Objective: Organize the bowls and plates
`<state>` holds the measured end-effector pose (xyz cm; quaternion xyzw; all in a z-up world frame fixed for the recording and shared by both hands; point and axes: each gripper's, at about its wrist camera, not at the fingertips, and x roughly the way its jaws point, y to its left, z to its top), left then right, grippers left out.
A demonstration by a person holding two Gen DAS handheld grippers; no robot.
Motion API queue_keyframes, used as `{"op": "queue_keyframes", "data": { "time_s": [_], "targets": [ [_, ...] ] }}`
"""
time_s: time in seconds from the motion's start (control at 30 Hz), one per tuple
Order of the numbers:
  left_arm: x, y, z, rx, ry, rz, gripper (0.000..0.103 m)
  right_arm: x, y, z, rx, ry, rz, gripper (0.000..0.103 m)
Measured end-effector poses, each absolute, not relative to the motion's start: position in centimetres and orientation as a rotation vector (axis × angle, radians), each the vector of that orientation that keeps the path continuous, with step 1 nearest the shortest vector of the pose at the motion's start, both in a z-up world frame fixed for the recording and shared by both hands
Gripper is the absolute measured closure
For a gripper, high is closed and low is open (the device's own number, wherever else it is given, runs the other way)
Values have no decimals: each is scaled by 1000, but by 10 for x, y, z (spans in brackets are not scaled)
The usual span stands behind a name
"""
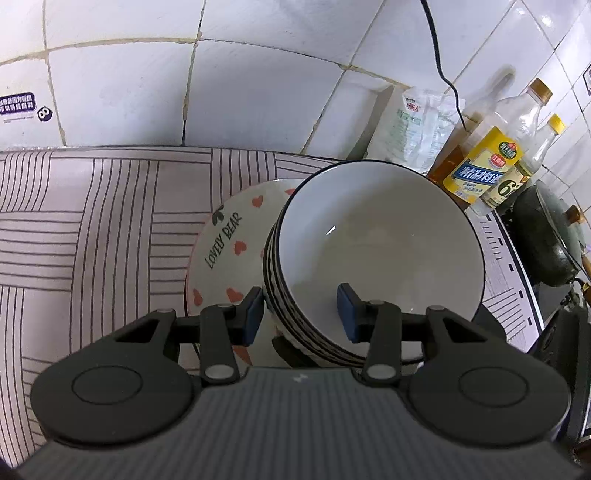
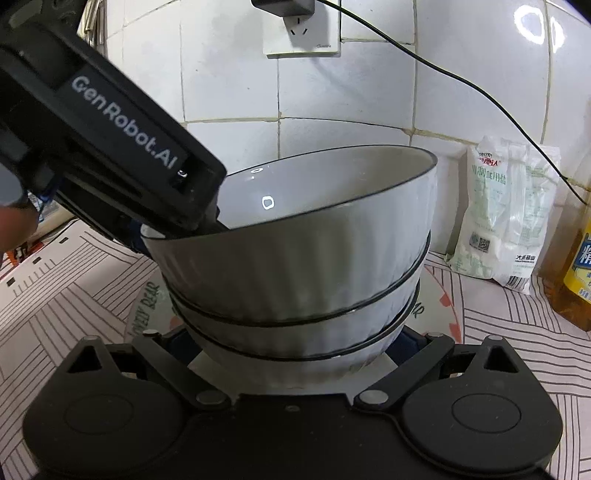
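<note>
A stack of white ribbed bowls with dark rims [image 1: 376, 251] stands on a "LOVELY BEAR" heart-print plate [image 1: 229, 236] on the striped mat. The top bowl [image 2: 295, 236] sits tilted in the stack. My left gripper [image 1: 301, 314] is open, its jaws straddling the top bowl's near rim, one pad outside and one inside. It also shows in the right wrist view as a black body [image 2: 110, 147] reaching over the bowl's left rim. My right gripper [image 2: 291, 350] is open, low at the plate's near edge, its fingers either side of the bottom bowl [image 2: 295, 365].
A tiled wall stands close behind. A white salt bag [image 2: 506, 218], oil bottles [image 1: 491, 162] and a dark lidded wok [image 1: 550, 236] stand to the right. A black cable [image 2: 461, 85] hangs from a wall socket [image 2: 303, 33]. Striped mat [image 1: 92, 229] extends left.
</note>
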<state>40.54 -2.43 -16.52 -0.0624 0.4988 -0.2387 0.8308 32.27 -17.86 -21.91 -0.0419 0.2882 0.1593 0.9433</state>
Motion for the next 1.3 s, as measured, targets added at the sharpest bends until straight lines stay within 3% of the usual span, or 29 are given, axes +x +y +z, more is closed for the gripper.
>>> {"op": "queue_keyframes", "data": {
  "time_s": [0.53,0.9,1.3],
  "targets": [
    [392,-26,-156,-115,1010,-390,59,288,-166,-207,-118,563,261,3],
    [346,-1,-100,-157,913,-294,56,227,-201,-172,30,558,233,3],
    [269,15,-51,-165,859,-290,53,172,-217,-106,9,522,164,3]
  ]
}}
